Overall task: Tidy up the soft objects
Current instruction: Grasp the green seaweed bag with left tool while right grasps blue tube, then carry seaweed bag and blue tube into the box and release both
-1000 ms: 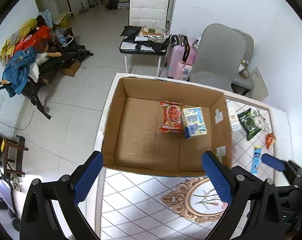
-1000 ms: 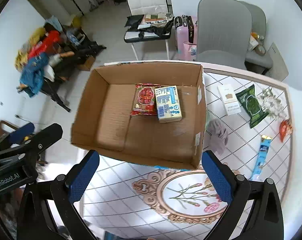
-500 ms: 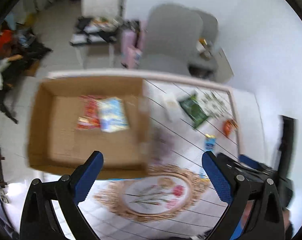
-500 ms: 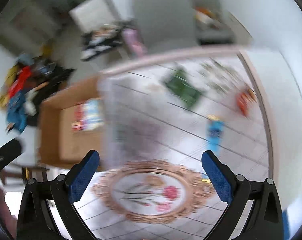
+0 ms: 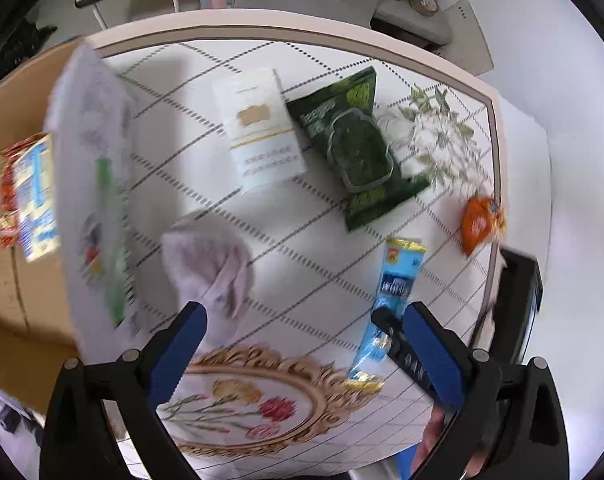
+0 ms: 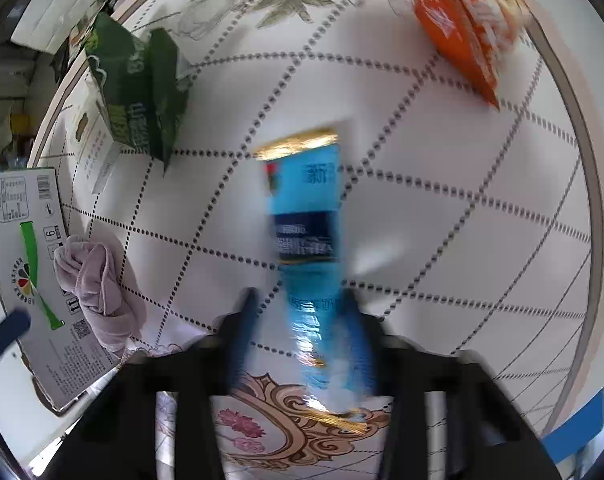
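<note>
While the right gripper [image 6: 302,320] is clamped on the blue sachet [image 6: 304,216], the cloth [image 5: 205,264], at ten o'clock of the open left gripper [image 5: 302,344], should be straddled squarely.

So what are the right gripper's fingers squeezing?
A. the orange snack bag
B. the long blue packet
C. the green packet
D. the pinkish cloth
B. In the right wrist view the right gripper has its fingers closed on the lower end of the long blue packet, while the orange bag, the green packet and the pinkish cloth lie apart on the table.
</note>
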